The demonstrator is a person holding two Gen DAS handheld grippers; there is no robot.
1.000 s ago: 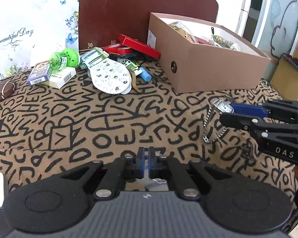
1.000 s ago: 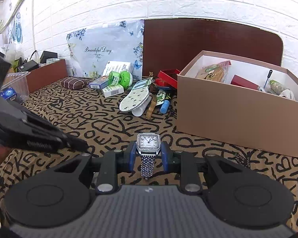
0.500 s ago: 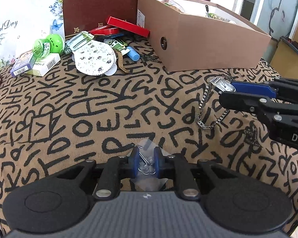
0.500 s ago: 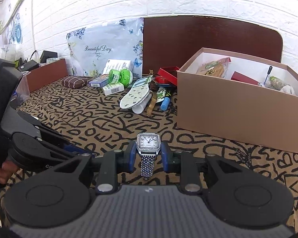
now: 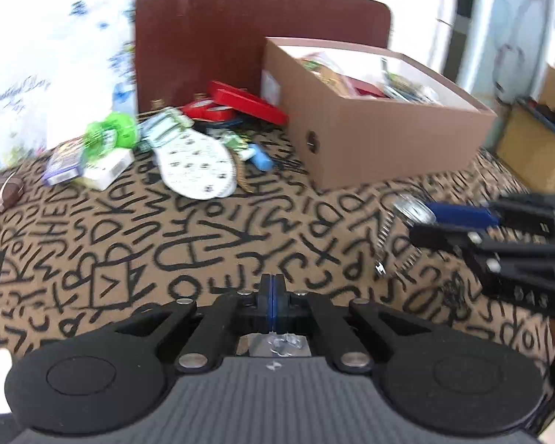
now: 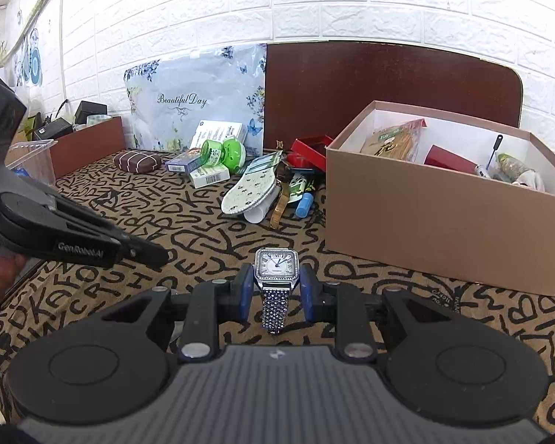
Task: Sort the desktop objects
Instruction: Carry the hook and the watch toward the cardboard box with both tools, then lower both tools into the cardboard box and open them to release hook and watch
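My right gripper (image 6: pixel 276 288) is shut on a silver square-faced watch (image 6: pixel 276 268), its studded strap hanging down between the fingers. In the left wrist view the same gripper (image 5: pixel 421 218) hovers at the right, above the cloth, with the watch (image 5: pixel 412 207) at its tip. My left gripper (image 5: pixel 272 296) has its blue pads pressed together on a small clear bag of metal bits (image 5: pixel 279 344), which shows just behind the fingers. The left gripper (image 6: pixel 155 255) reaches in from the left in the right wrist view. An open brown cardboard box (image 6: pixel 425 214) with several items inside stands at the right.
On the letter-patterned cloth (image 5: pixel 203 229) lie a white insole (image 5: pixel 196 166), a green container (image 5: pixel 111 133), small cartons (image 5: pixel 107 170), a red case (image 5: pixel 248 103), a blue tube (image 5: pixel 261 157) and a brown pouch (image 5: pixel 0 192). A floral bag (image 6: pixel 196 100) and a brown board (image 6: pixel 388 85) lean at the back.
Half a second ago the left jaws stood apart around the small bag; they are shut on it now and the left view has tipped back up. The right gripper and watch have stayed put.
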